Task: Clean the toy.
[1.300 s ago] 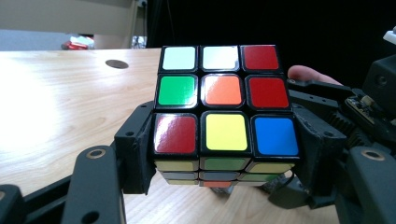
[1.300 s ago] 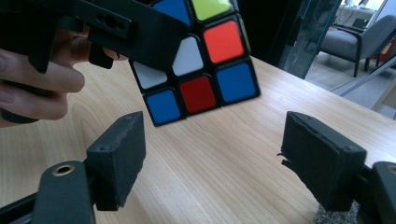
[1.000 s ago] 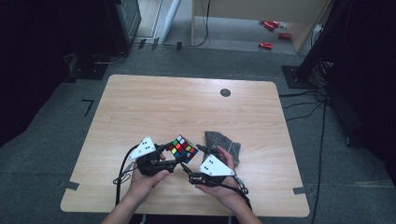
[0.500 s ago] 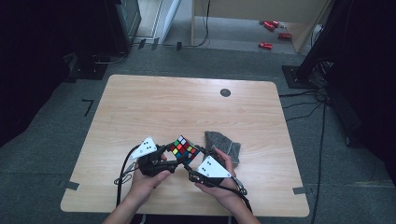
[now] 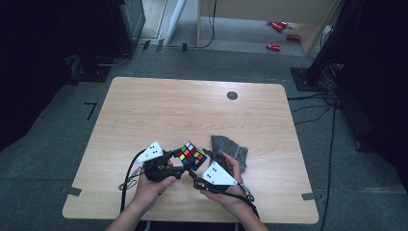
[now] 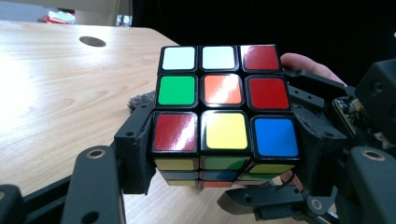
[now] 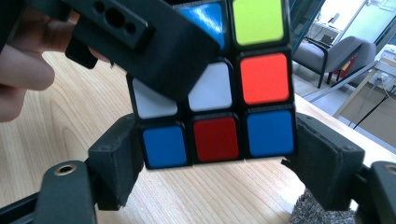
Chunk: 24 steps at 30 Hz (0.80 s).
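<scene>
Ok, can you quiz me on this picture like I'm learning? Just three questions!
1. True or false: the multicoloured puzzle cube sits flat on the light wooden table.
2. Which of these lies on the table? A: a grey fuzzy cloth. B: a blue cup. C: a banana.
3. In the left gripper view, what colour is the middle square of the cube face that looks at the camera?

Key: 1 false, it is held up off the table. 2 A. 3 orange.
</scene>
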### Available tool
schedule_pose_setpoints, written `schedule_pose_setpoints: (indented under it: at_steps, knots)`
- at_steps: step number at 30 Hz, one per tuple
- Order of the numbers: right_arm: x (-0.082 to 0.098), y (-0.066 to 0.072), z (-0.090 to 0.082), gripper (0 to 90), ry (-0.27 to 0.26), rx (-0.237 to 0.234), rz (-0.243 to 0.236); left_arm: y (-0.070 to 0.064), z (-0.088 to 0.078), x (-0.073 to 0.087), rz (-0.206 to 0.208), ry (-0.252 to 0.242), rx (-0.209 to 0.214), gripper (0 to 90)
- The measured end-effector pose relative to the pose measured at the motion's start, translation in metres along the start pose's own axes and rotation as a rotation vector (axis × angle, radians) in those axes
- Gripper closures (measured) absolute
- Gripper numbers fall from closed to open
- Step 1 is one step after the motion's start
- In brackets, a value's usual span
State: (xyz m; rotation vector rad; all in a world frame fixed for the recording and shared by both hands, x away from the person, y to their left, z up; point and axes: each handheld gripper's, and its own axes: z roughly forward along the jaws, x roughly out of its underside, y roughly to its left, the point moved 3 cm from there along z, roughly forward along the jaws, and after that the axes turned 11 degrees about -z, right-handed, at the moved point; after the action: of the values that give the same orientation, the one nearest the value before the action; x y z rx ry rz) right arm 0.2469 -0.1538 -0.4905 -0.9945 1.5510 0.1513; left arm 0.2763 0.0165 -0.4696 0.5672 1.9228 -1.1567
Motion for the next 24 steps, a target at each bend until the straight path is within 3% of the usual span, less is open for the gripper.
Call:
schedule_pose_setpoints:
  at_steps: [4,11,17,22,24]
  knots:
    - [0.0,0.002,-0.002,33.3,-0.004,0.007,-0.023,0.0,0.001,0.0,-0.004,0.01,0.004,34.9]
    - [-0.002,0.002,-0.002,33.8,-0.004,-0.004,-0.01,0.002,0.0,0.0,0.009,0.004,0.024,32.8]
    - [0.0,0.0,-0.002,33.9,0.016,-0.003,-0.009,0.005,-0.005,-0.004,0.018,-0.03,0.01,28.3]
    - [0.006,-0.013,-0.005,34.0,0.039,0.011,0.048,0.011,-0.015,-0.011,0.041,-0.073,0.003,25.1]
    - [0.007,-0.018,-0.006,34.0,0.032,0.011,0.072,0.015,-0.017,-0.011,0.083,-0.079,-0.034,25.0]
